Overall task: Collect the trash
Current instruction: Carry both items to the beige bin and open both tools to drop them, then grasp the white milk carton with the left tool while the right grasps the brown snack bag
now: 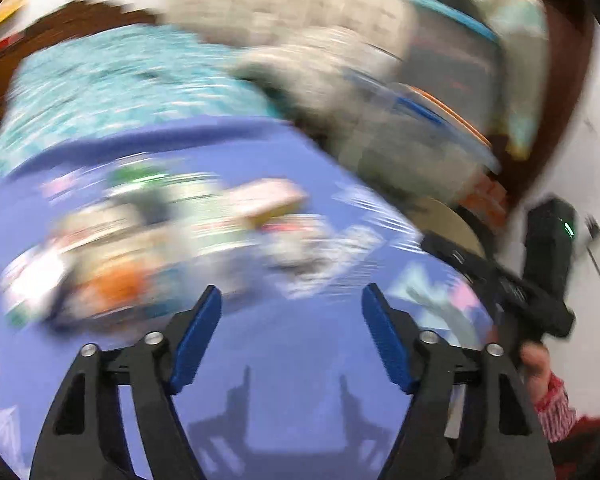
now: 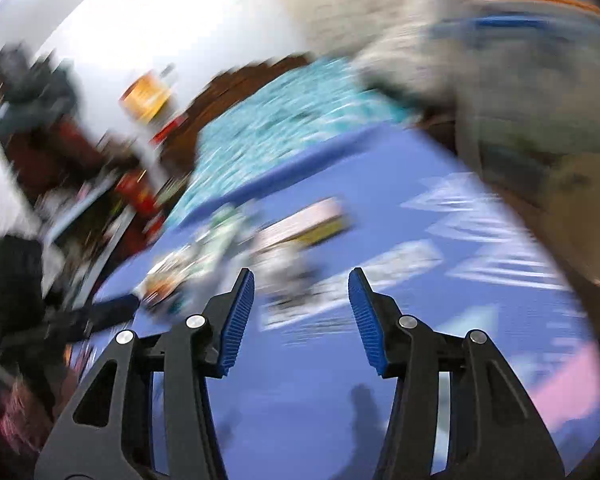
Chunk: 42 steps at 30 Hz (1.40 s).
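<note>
Both views are motion-blurred. A heap of trash, wrappers and small cartons [image 1: 160, 232], lies on a blue patterned cloth [image 1: 280, 360]; it also shows in the right wrist view [image 2: 260, 248]. My left gripper [image 1: 292, 300] is open and empty above the cloth, short of the heap. My right gripper [image 2: 301, 282] is open and empty, with the heap just beyond its fingertips. The right gripper's black body [image 1: 540, 280] shows at the right of the left wrist view, held by a hand.
A teal patterned fabric [image 1: 120, 92] lies behind the blue cloth. A pale bulky bundle [image 1: 340, 72] and a tan rounded object [image 2: 580, 216] are at the right. Dark wooden furniture [image 2: 236, 84] and cluttered items [image 2: 140, 184] stand at the left of the right wrist view.
</note>
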Each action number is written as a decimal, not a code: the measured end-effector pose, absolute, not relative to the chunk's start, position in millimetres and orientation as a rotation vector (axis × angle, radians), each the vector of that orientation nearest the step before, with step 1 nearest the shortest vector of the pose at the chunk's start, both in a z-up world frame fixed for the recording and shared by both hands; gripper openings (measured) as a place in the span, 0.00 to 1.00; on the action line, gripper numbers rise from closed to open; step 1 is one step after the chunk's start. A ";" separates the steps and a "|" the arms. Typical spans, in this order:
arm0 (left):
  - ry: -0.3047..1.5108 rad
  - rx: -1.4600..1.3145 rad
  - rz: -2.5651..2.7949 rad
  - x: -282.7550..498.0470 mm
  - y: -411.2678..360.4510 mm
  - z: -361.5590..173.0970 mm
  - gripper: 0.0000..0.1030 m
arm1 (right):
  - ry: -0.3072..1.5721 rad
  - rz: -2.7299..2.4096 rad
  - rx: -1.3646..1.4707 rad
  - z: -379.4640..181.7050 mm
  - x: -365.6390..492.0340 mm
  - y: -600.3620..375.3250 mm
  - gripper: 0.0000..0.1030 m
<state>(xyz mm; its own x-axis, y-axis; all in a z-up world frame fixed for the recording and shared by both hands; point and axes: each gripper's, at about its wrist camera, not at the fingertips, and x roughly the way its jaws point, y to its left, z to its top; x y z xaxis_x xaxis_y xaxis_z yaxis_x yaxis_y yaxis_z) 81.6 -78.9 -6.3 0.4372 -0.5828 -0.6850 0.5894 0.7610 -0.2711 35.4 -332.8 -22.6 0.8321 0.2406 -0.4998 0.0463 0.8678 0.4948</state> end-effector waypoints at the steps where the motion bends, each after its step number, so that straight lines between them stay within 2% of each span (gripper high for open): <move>1: 0.855 -0.036 -0.671 92.2 -50.9 -6.6 0.61 | 0.603 0.150 0.472 -19.7 49.3 -306.4 0.51; 2: 0.854 -0.065 -0.636 99.6 -30.2 -6.9 0.58 | 0.619 0.192 0.436 -17.5 62.2 -281.8 0.51; 7: 0.820 -0.155 -0.460 137.6 58.7 -15.0 0.57 | 0.688 0.334 0.331 -14.9 111.6 -194.3 0.52; 8: 0.818 -0.132 -0.436 142.1 63.5 -17.3 0.58 | 0.705 0.351 0.316 -15.6 122.1 -181.0 0.55; 11: 0.824 -0.050 -0.401 157.3 66.8 -31.6 0.68 | 0.748 0.342 0.282 -18.7 151.5 -155.8 0.67; 14: 0.804 0.044 -0.445 163.3 54.8 -43.7 0.75 | 0.785 0.328 0.236 -24.5 174.3 -141.4 0.73; 17: 0.888 0.046 -0.482 179.2 44.5 -64.1 0.74 | 0.846 0.316 0.228 -37.8 186.9 -134.0 0.74; 18: 0.919 0.019 -0.495 186.3 43.5 -69.5 0.65 | 0.863 0.313 0.220 -42.9 188.1 -129.9 0.66; 19: 0.941 -0.017 -0.510 190.0 45.8 -73.4 0.61 | 0.864 0.314 0.219 -45.9 183.1 -129.2 0.60; 20: 0.940 -0.039 -0.512 191.0 48.7 -74.6 0.60 | 0.849 0.312 0.222 -45.6 179.5 -130.5 0.52; 22: 0.930 -0.067 -0.517 187.5 54.5 -73.8 0.59 | 0.829 0.317 0.248 -40.9 170.5 -135.2 0.46; 23: 0.916 -0.057 -0.510 181.6 55.6 -72.1 0.58 | 0.812 0.317 0.259 -36.9 162.0 -139.6 0.31; 28: 0.872 0.000 -0.498 133.4 67.7 -62.9 0.55 | 0.767 0.344 0.268 -28.1 113.6 -151.5 0.27; 35: 0.913 -0.018 -0.464 58.4 97.3 -62.3 0.55 | 0.819 0.388 0.382 -48.6 42.6 -182.6 0.27; 36: 0.922 -0.026 -0.450 48.2 100.9 -62.8 0.57 | 0.829 0.389 0.405 -51.3 36.0 -187.7 0.29; 37: 0.925 -0.029 -0.434 41.6 102.7 -63.3 0.65 | 0.839 0.392 0.426 -54.4 31.4 -191.6 0.29; 38: 0.922 -0.029 -0.401 34.4 106.0 -61.5 0.78 | 0.850 0.400 0.445 -57.7 26.9 -194.8 0.33; 39: 0.899 -0.027 -0.370 28.8 108.7 -57.9 0.84 | 0.856 0.400 0.461 -60.5 21.7 -198.8 0.56; 41: 0.840 0.008 -0.342 23.2 110.2 -46.7 0.85 | 0.823 0.383 0.478 -60.0 15.4 -205.5 0.90; 42: 0.831 0.024 -0.339 24.8 108.7 -43.5 0.88 | 0.786 0.366 0.490 -57.8 10.1 -209.6 0.90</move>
<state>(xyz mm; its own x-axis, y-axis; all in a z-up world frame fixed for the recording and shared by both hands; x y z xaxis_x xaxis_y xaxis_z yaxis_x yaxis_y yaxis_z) 24.8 108.7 -43.5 0.6237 -0.2859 -0.7275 0.3042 0.9461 -0.1110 10.1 -209.6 -57.8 0.6543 0.4858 -0.5796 -0.1318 0.8279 0.5452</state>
